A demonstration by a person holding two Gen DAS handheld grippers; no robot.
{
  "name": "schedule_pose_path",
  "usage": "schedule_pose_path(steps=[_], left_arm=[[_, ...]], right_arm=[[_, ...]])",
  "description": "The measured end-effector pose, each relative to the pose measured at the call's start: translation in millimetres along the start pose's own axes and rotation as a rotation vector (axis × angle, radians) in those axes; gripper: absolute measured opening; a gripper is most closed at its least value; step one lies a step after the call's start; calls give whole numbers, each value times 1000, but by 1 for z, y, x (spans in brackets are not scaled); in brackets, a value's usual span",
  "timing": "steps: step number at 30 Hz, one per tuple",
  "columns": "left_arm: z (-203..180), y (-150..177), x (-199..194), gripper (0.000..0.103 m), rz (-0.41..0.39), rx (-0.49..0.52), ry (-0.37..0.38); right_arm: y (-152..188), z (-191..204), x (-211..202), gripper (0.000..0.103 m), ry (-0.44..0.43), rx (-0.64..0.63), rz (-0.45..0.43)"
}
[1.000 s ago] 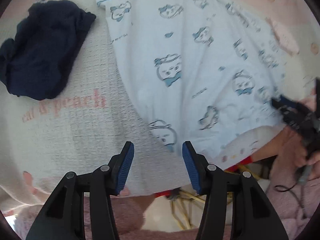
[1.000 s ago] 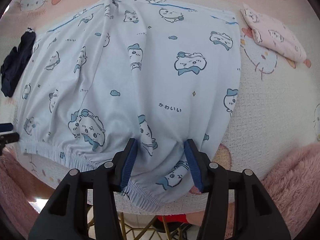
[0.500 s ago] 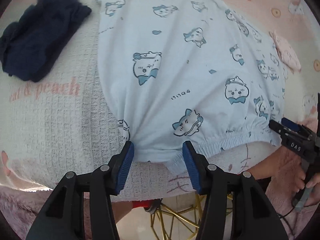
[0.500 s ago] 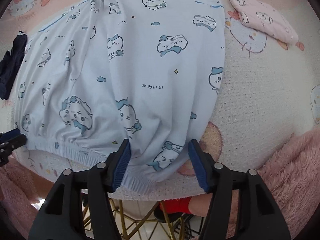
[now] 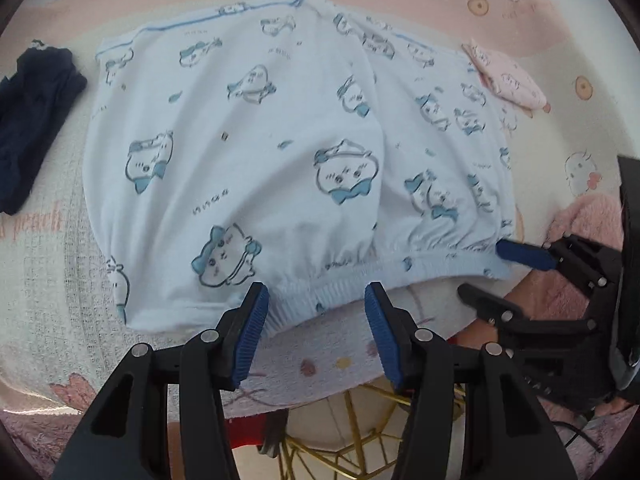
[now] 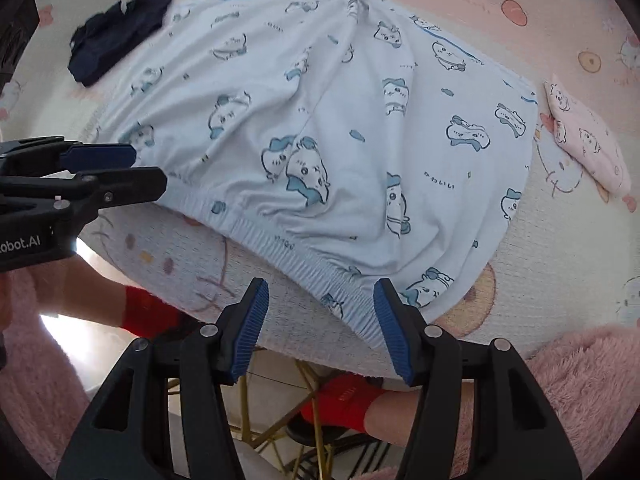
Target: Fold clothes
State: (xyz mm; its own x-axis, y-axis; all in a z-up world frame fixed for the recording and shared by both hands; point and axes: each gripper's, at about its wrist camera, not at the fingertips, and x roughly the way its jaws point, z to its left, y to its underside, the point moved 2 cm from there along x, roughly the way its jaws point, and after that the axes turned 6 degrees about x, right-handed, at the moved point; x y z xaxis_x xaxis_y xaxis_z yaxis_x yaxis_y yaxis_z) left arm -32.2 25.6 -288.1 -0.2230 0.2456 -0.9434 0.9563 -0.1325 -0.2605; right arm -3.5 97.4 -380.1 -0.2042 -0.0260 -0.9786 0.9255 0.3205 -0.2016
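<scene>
Light blue shorts (image 5: 280,168) with a cartoon print lie spread flat on the cloth-covered table (image 5: 48,272), waistband toward me. My left gripper (image 5: 316,300) points steeply down over the waistband's middle, open, with the elastic edge lying between its blue pads. My right gripper (image 6: 320,292) hangs over the waistband (image 6: 304,268) near its right corner. Its jaws are closing, with the elastic between them and the pads not pressing it. Each gripper shows in the other's view: the right gripper (image 5: 480,270) at the waistband's right end, the left gripper (image 6: 150,168) at its left part.
A crumpled navy garment (image 5: 32,120) lies left of the shorts, and a folded pink garment (image 5: 504,76) lies at their far right. The table's front edge is just below the waistband. Under it are gold chair legs (image 5: 360,432) and a person's red sock (image 6: 344,400).
My left gripper has moved right, from the bare cloth onto the waistband. The right gripper has rolled and shifted along the waistband, and its jaws have widened slightly. Each gripper now shows closer in the other's view.
</scene>
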Motion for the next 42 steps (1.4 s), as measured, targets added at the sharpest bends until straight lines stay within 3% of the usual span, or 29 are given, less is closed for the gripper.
schedule_pose_path(steps=[3,4,5,7,13,20,23,25,27,32,39,42], left_arm=[[12,18,-10,52,29,-5,-157],[22,20,-13,52,27,-38,-161],[32,23,-15,52,23,-71,-161],[45,25,-23,52,-8,-139,-87],[27,17,-27,53,-49,-77,-8],[6,15,-26,52,-29,36,-38],[-4,22,-32,53,15,165,-143],[-12,21,-25,53,22,195,-161],[-9,22,-22,53,27,176,-120],[-5,21,-9,53,64,180,-154],[5,18,-20,53,37,145,-123],[-2,16,-27,53,11,198,-90]], right_arm=[[-8,9,10,57,20,0,-2],[-10,13,14,57,8,-7,-4],[-12,16,18,57,2,-11,-4],[-16,17,19,57,-15,18,-8],[-28,17,13,57,-73,94,-71],[-54,30,11,57,-127,134,-94],[-66,22,20,57,-177,143,-39],[-59,12,25,57,-194,134,13],[-64,10,30,57,-193,151,-5],[-41,-14,10,57,-167,136,-32],[-30,-14,20,56,-127,111,19],[-34,-11,17,56,-147,115,-8]])
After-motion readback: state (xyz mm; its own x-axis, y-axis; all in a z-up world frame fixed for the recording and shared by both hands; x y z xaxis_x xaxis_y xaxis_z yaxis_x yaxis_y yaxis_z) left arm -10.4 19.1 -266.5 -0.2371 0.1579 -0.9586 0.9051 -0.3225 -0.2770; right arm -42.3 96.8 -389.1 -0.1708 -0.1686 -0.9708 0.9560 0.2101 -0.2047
